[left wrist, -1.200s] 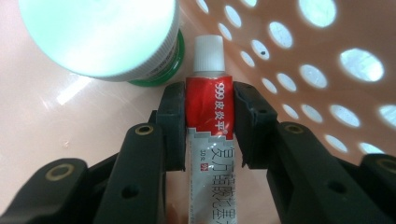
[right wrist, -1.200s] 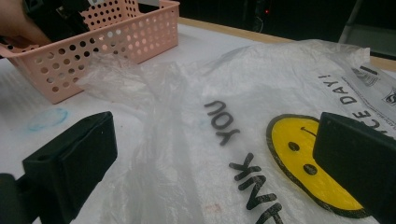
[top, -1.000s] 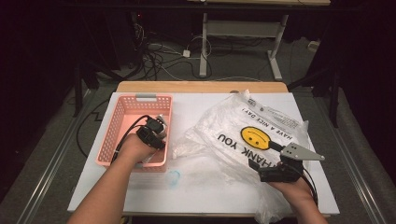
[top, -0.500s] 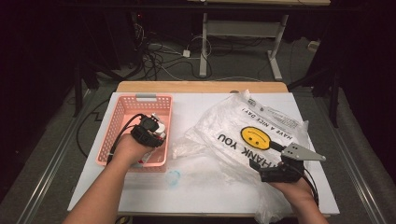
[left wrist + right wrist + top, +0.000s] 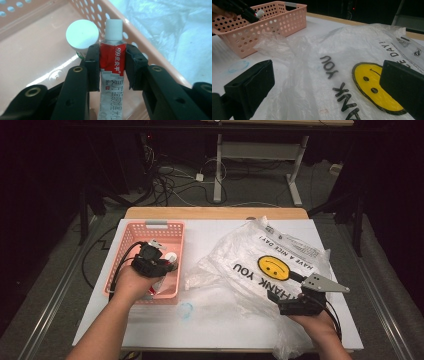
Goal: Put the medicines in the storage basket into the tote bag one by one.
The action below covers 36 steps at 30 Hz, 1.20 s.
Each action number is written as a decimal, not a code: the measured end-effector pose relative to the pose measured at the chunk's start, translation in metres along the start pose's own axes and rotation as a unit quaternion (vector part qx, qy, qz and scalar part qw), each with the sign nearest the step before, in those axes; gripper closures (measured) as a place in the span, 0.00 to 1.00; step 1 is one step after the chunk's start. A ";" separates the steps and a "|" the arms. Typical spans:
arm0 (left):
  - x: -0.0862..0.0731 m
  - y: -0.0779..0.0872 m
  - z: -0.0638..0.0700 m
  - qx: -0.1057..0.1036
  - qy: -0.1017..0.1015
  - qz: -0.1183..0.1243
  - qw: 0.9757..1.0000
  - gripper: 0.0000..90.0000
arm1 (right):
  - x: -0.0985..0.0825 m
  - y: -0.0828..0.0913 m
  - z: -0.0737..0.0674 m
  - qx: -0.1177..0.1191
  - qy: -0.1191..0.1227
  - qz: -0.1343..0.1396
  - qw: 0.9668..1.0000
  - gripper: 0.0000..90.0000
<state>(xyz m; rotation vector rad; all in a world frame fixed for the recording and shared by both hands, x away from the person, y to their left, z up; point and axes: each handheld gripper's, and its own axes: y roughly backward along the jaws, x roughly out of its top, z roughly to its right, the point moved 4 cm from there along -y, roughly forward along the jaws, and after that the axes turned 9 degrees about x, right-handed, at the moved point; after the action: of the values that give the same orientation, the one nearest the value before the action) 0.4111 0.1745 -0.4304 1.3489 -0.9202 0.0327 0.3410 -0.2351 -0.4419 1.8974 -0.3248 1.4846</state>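
Black gripper [image 5: 159,261] bodies, brass-ringed screw holes, trailing black cables.

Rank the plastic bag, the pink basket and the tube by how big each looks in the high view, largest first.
1. plastic bag, spread over the table's right half.
2. pink basket, clearly smaller.
3. tube, smallest, partly hidden by the left gripper holding it over the basket.

High view: overhead, facing forward across tabletop [image 5: 215,245]. Gripper views: close, low along jaws. Shared: pink basket [image 5: 131,265], plastic bag [image 5: 352,50].
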 end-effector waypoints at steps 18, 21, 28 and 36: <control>-0.020 0.026 0.013 0.006 0.012 0.113 0.993 0.73 | 0.000 -0.002 -0.003 0.001 0.007 -0.005 1.000 0.00; -0.024 0.028 0.013 0.005 0.020 0.134 0.991 0.73 | -0.001 -0.003 -0.004 0.004 0.009 -0.009 1.000 0.00; -0.036 0.032 0.014 0.004 0.031 0.173 0.984 0.73 | -0.003 -0.007 -0.006 0.005 0.012 -0.019 1.000 0.00; -0.041 0.041 0.009 -0.007 0.051 0.212 0.976 0.73 | -0.005 -0.010 -0.009 0.011 0.018 -0.027 0.999 0.00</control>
<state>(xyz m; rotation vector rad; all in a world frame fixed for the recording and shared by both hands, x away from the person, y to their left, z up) 0.3577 0.1974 -0.4213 1.1073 -1.1033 0.4194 0.3390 -0.2230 -0.4492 1.8785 -0.2392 1.4897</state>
